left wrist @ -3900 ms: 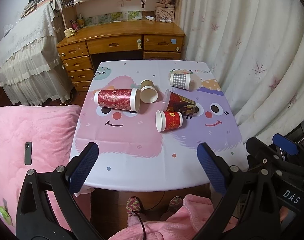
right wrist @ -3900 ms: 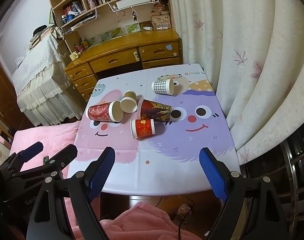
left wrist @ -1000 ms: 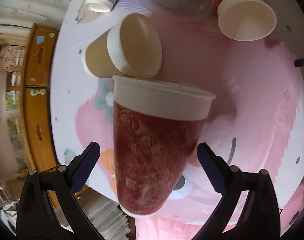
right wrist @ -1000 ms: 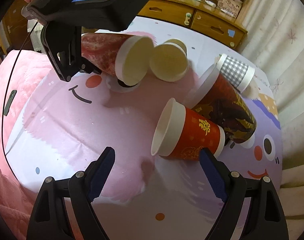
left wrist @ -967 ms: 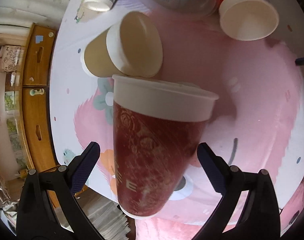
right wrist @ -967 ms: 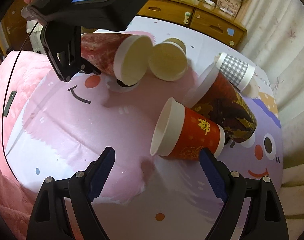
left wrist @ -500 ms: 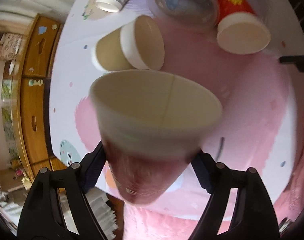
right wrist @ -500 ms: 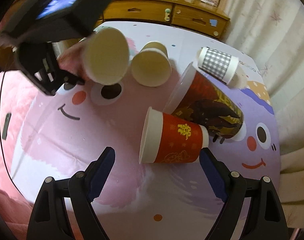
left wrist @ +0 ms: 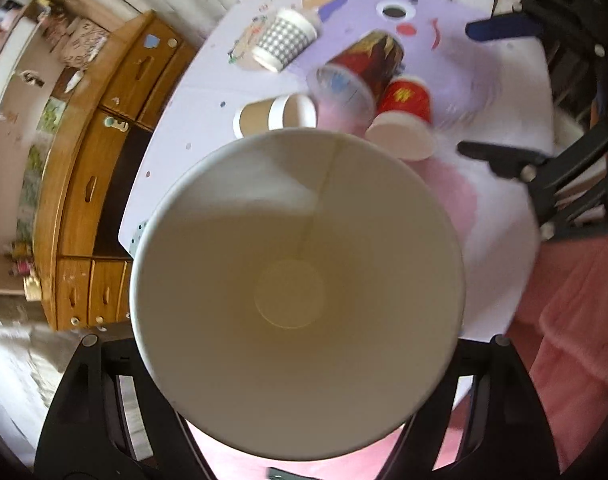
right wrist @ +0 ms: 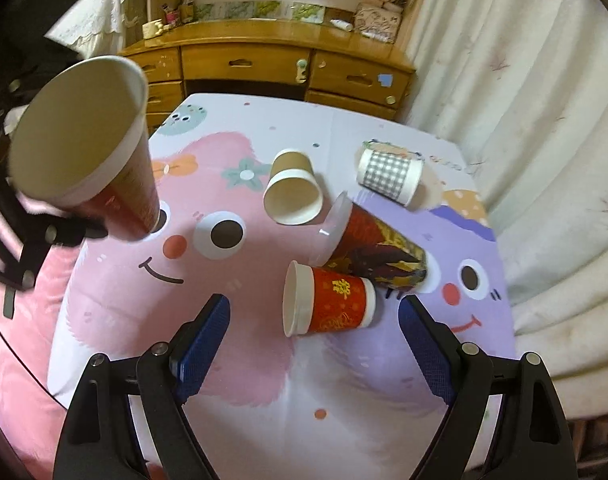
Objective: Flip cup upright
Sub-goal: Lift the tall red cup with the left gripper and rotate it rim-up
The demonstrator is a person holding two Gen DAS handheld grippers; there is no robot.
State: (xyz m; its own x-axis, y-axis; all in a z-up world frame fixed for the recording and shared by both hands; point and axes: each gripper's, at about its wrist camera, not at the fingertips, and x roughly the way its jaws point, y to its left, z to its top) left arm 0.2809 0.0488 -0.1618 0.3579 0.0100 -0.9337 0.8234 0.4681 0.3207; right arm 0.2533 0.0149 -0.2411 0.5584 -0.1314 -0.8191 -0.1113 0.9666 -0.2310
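My left gripper [left wrist: 295,396] is shut on a tall red paper cup [left wrist: 297,288] with a cream inside; its open mouth fills the left wrist view. In the right wrist view the same cup [right wrist: 87,148] is held lifted and tilted over the table's left side, mouth up and toward the camera, with the left gripper behind it at the frame's left edge. My right gripper [right wrist: 314,328] is open and empty, above a small red cup [right wrist: 328,300] that lies on its side.
Lying on the cartoon tablecloth [right wrist: 239,360]: a brown cup [right wrist: 291,194], a grey checked cup [right wrist: 390,176], a dark patterned cup with a clear lid [right wrist: 376,248]. A wooden desk [right wrist: 263,60] stands behind, curtains [right wrist: 524,100] at right, pink bedding [right wrist: 7,340] at left.
My left gripper has closed on the tall red cup, lifted it off the table and swung its mouth upward. The right gripper has drawn back slightly and stays open.
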